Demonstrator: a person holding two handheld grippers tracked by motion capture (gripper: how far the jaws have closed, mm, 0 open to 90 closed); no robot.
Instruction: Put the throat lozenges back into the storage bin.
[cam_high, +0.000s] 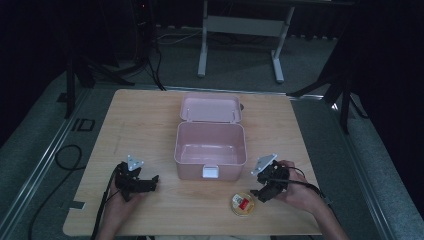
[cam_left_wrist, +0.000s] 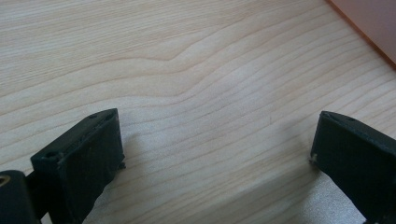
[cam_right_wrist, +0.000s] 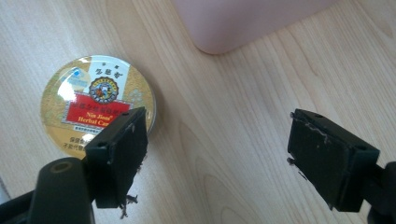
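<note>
A pink plastic box (cam_high: 210, 150) stands open in the middle of the wooden table (cam_high: 150, 125), its lid (cam_high: 210, 110) folded back. A round gold tin (cam_high: 243, 204) with a red label lies in front of the box, near the table's front edge. My right gripper (cam_high: 261, 192) is just right of the tin, open, with bare wood between its jaws. In the right gripper view the tin (cam_right_wrist: 86, 102) lies partly behind the left jaw and the box's corner (cam_right_wrist: 233, 23) shows at the top. My left gripper (cam_high: 145, 184) rests open on the table left of the box, nothing in it.
In the left gripper view the box's edge (cam_left_wrist: 369, 23) shows at the top right over bare wood. A white desk frame (cam_high: 240, 30) and dark stands are on the floor beyond the table. Cables (cam_high: 65, 160) run along the floor at left.
</note>
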